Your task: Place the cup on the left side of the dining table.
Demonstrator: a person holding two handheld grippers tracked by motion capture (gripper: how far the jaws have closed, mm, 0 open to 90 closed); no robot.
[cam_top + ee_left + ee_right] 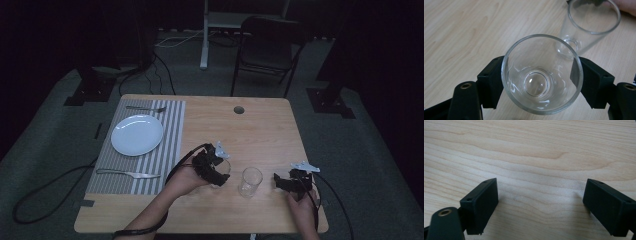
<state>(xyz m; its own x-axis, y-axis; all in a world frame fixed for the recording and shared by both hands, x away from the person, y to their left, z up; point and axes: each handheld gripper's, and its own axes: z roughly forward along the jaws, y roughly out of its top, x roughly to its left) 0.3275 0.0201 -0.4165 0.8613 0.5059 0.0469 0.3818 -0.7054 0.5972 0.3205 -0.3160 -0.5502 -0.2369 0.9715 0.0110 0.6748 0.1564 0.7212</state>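
A short clear glass [542,75] sits between the two black jaws of my left gripper [541,82], which press on its sides; I look down into its mouth. In the high view that gripper [218,171] and the short glass [223,169] are near the table's front middle. Just to the right stands a taller clear glass [250,181], upright on the wood; the left gripper view has the taller glass [591,22] beyond the held one. My right gripper [281,182] is right of it, apart from it. Its jaws [541,205] are wide open over bare wood.
A striped placemat [170,150] on the table's left carries a white plate [137,134], a fork [146,108] behind it and a knife [127,173] in front. A round hole [239,109] is at the table's back. A chair [267,47] stands beyond the table.
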